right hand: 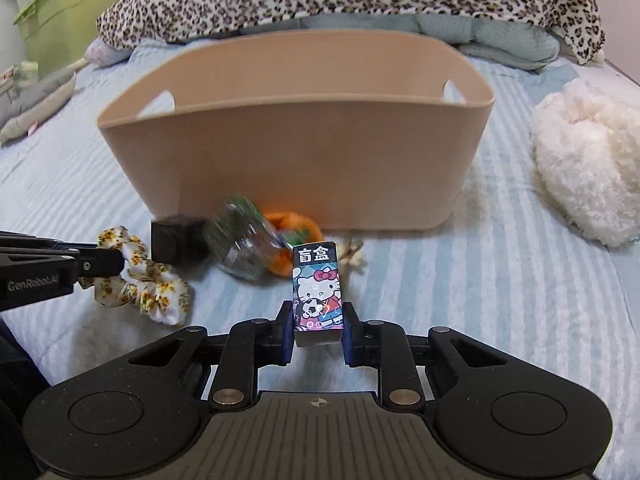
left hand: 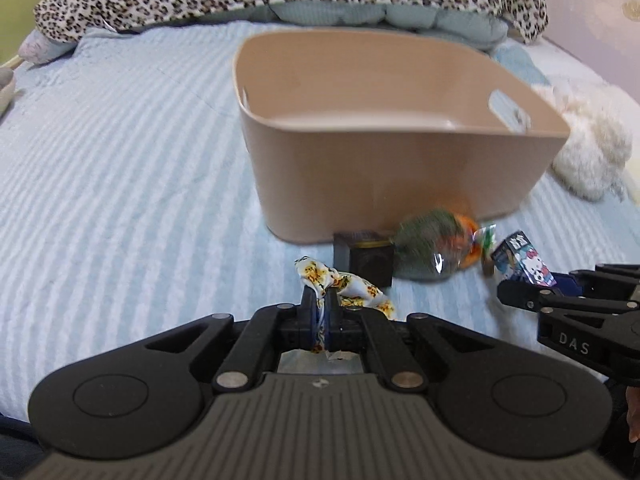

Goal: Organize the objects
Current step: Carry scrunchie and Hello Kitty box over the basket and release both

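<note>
Here, the left gripper [left hand: 320, 308] is clamped on a floral scrunchie [left hand: 348, 286]; the right gripper [right hand: 318, 326] grips a Hello Kitty blind box [right hand: 317, 292] upright between its fingers; both are held just before the beige bin [right hand: 296, 140] on the blue striped bedspread [right hand: 500, 280]; a black cube [right hand: 176, 240] and a blurred wrapped packet [right hand: 244, 240] lie against the bin's near wall.

Cube [right hand: 176, 242] before bin [right hand: 296, 152] — (touching).
</note>
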`<state>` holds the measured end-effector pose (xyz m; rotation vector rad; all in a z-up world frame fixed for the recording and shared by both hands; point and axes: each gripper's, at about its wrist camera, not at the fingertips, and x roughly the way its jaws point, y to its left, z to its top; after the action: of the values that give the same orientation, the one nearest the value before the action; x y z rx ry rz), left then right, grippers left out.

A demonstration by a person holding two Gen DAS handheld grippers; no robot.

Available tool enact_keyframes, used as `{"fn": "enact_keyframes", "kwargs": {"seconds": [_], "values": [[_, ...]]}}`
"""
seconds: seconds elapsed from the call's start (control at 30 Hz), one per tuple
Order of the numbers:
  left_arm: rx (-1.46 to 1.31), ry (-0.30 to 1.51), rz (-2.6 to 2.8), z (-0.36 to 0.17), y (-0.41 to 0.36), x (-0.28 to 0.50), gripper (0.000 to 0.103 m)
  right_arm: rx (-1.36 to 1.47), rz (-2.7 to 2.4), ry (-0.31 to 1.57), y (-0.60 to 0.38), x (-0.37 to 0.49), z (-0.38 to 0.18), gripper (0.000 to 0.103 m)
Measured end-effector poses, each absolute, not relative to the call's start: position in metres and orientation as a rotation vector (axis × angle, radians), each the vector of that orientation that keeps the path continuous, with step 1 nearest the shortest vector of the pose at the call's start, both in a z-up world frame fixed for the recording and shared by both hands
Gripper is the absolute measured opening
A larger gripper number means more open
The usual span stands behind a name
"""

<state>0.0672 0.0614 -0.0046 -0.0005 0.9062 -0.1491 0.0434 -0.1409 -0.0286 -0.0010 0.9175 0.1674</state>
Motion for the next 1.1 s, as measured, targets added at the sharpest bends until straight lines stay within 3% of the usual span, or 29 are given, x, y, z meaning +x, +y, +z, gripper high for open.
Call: {"fn": "enact_keyframes", "kwargs": {"seconds": [0.6, 1.1], "values": [[-0.017, 0.720, -0.117, 0.062, 0.071, 0.071, 0.004, 0.059, 0.140, 0.755, -0.165, 0.059, 0.035, 0.021], [0.027, 0.634, -0.093, 0.090, 0.046, 0.125, 0.004, 0.047, 0.123, 0.646, -0.166, 0.114, 0.065, 0.021]]}}
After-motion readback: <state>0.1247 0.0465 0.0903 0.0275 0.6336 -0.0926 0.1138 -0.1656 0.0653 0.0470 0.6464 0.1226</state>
